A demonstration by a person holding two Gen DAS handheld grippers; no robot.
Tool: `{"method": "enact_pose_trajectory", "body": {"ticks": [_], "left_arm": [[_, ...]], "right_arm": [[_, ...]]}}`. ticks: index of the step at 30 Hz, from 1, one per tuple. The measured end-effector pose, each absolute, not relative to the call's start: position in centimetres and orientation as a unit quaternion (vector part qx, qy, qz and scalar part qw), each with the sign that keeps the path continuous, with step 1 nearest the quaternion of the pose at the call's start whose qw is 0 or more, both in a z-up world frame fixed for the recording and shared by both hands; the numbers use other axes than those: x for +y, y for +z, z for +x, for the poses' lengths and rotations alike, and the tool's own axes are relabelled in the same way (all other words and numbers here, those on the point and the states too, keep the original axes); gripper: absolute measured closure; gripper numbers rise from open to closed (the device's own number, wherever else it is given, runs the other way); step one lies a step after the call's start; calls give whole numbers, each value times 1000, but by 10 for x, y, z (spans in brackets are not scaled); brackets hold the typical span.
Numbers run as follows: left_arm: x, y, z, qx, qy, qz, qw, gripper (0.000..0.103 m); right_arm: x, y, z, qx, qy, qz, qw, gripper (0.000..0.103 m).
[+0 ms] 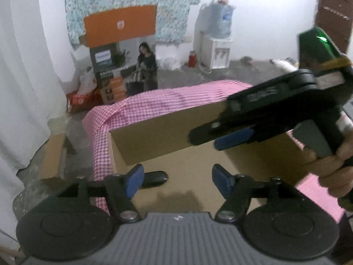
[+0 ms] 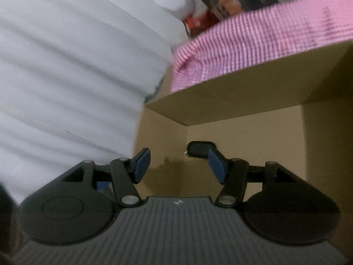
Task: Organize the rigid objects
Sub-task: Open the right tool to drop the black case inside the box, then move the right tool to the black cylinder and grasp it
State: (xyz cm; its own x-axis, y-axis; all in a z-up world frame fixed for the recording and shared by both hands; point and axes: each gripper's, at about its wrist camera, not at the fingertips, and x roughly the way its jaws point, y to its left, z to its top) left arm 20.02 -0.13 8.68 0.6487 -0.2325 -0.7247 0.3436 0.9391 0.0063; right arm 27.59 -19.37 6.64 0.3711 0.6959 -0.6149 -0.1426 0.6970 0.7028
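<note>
Left gripper (image 1: 177, 180) is hanging over an open cardboard box (image 1: 167, 130), blue pads (image 1: 133, 182) spread apart w/ nothing between them — just bare box floor underneath. Right gripper (image 1: 222, 138) is reaching in from the right side of the left wrist view, held by a hand (image 1: 337, 172), its jaws also apart and empty; a green light is glowing on its top. In its own view the right gripper (image 2: 179, 165) is pointing down into the same box, pads clear of everything. The task's thing — a small black oblong object (image 1: 154, 178), prob. a remote or similar, too blurred to tell — is lying flat on the box floor near the left wall, partly hidden behind the left gripper's left pad; in the right wrist view it (image 2: 199, 149) is sitting near the back corner, behind the right pad. Box is resting on a pink checked cloth (image 1: 167, 101). White curtain (image 2: 66, 66) is hanging to the left.
</note>
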Motion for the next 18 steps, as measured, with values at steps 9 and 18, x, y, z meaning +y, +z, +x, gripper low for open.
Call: {"method": "enact_pose_trajectory", "body": {"ticks": [9,18], "left_arm": [[-23,105,114,343,-222,63,911,19],[-100,32,79,382,-297,101,870,20]], "right_arm": [[-262,92,151,419,277,278,818,44],[-300,31,58,438,177,208,856,44]]}}
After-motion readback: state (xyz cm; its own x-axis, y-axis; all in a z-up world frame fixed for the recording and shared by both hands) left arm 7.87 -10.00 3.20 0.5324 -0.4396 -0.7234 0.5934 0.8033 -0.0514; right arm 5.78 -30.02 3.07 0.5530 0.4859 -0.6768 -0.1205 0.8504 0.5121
